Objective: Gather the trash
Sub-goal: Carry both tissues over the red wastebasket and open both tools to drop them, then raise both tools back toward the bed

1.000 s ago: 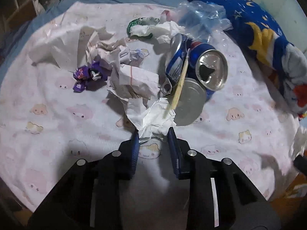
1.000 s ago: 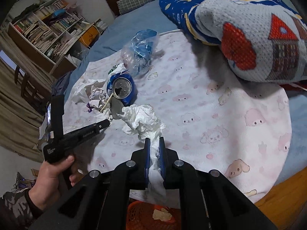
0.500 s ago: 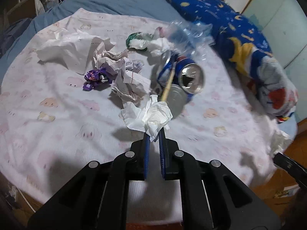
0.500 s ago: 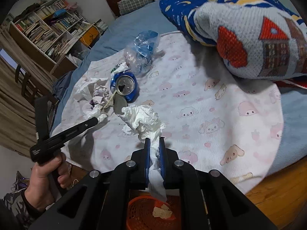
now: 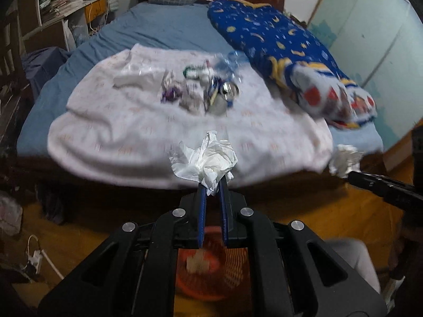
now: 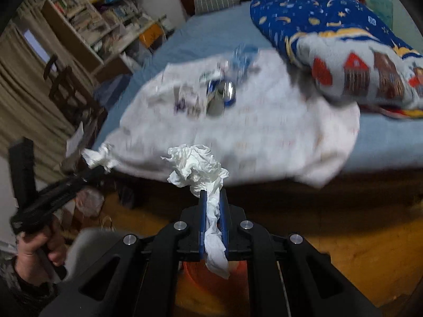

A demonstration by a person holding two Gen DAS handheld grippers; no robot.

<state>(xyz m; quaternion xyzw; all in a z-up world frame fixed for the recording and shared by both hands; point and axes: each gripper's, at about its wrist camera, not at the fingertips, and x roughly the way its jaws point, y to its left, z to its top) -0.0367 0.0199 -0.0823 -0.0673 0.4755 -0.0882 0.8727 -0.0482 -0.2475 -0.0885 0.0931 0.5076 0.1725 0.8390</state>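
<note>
My left gripper (image 5: 211, 185) is shut on a crumpled white tissue (image 5: 206, 158), held in the air in front of the bed edge. My right gripper (image 6: 211, 192) is shut on a second white tissue (image 6: 197, 166) whose tail hangs down between the fingers. An orange mesh basket (image 5: 208, 266) sits on the floor below both grippers, also seen as the basket (image 6: 193, 269) in the right wrist view. On the pink-white blanket (image 5: 119, 132) lie the blue cans (image 5: 224, 92), crumpled paper (image 5: 132, 79), a purple wrapper (image 5: 170, 93) and a clear plastic bag (image 5: 227, 63).
A blue star-patterned quilt (image 5: 285, 52) lies along the bed's right side. Bookshelves (image 6: 105, 21) and a chair (image 6: 66, 84) stand to the left. A hand (image 6: 37, 253) holds the left gripper. A cable and plug (image 5: 34, 256) lie on the wooden floor.
The left gripper closed on the tissue and lifted it off the blanket. Both grippers pulled back and up from the bed with their tissues, and the orange basket now shows beneath them.
</note>
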